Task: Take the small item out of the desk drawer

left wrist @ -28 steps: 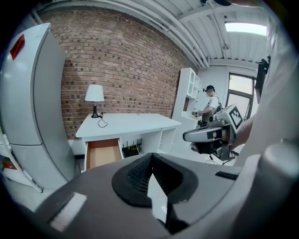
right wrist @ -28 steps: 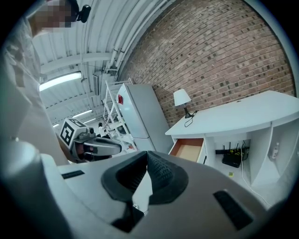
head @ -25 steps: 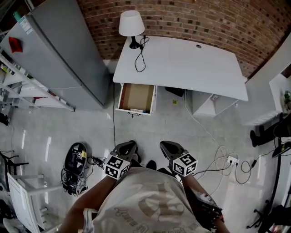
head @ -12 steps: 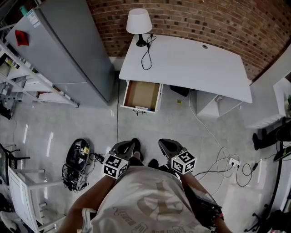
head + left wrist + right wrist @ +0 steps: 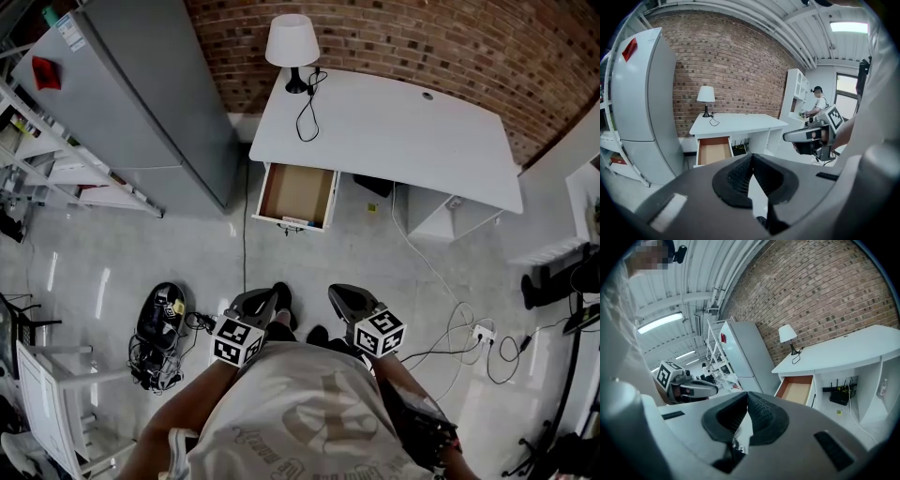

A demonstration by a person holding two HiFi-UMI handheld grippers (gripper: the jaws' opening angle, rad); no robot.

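The left gripper (image 5: 267, 298) and right gripper (image 5: 337, 297) are both clenched on nothing, side by side just ahead of the person's chest. At their 12 o'clock, well apart, the open drawer (image 5: 298, 192) juts from under the desk (image 5: 394, 131). The small item (image 5: 294, 222) lies against the drawer's front wall (too small to identify).

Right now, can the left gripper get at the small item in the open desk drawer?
Probably not yet: the drawer stands open and unblocked, but the left gripper hangs near the person's body, a stretch of floor short of it.
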